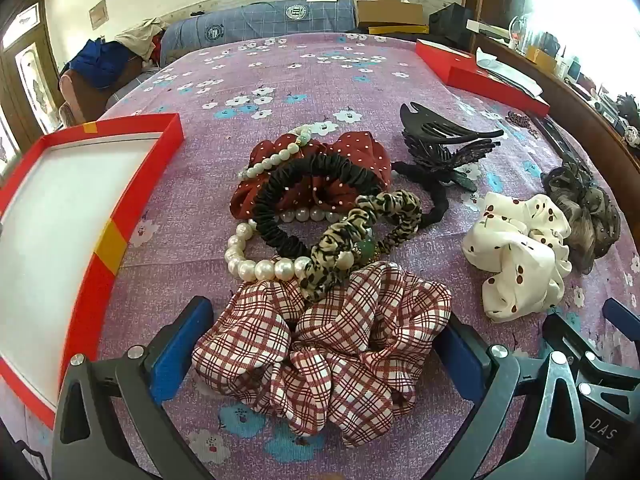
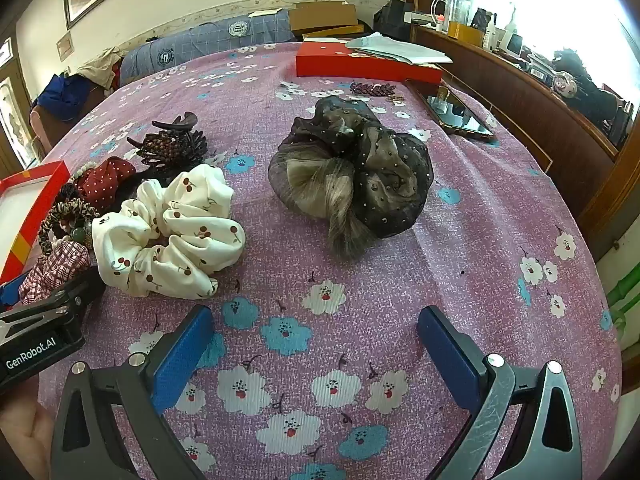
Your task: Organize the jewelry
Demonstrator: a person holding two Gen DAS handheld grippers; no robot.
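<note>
My left gripper (image 1: 324, 344) is open, its blue pads on either side of a red plaid scrunchie (image 1: 320, 348) lying on the bed. Beyond it lie a leopard scrunchie (image 1: 360, 232), a pearl bracelet (image 1: 256, 264), a black scrunchie (image 1: 304, 196), a red dotted scrunchie (image 1: 320, 152) and a black claw clip (image 1: 444, 140). A white cherry scrunchie (image 2: 168, 232) lies to the right, a dark tulle scrunchie (image 2: 352, 168) beyond it. My right gripper (image 2: 316, 344) is open and empty over bare bedspread. A red tray with a white floor (image 1: 120, 240) sits at the left.
A red box (image 2: 368, 66) with papers lies at the bed's far right. A phone (image 2: 456, 114) and a small dark hair clip (image 2: 372, 89) lie near it. A wooden desk runs along the right. Folded bedding sits at the far end.
</note>
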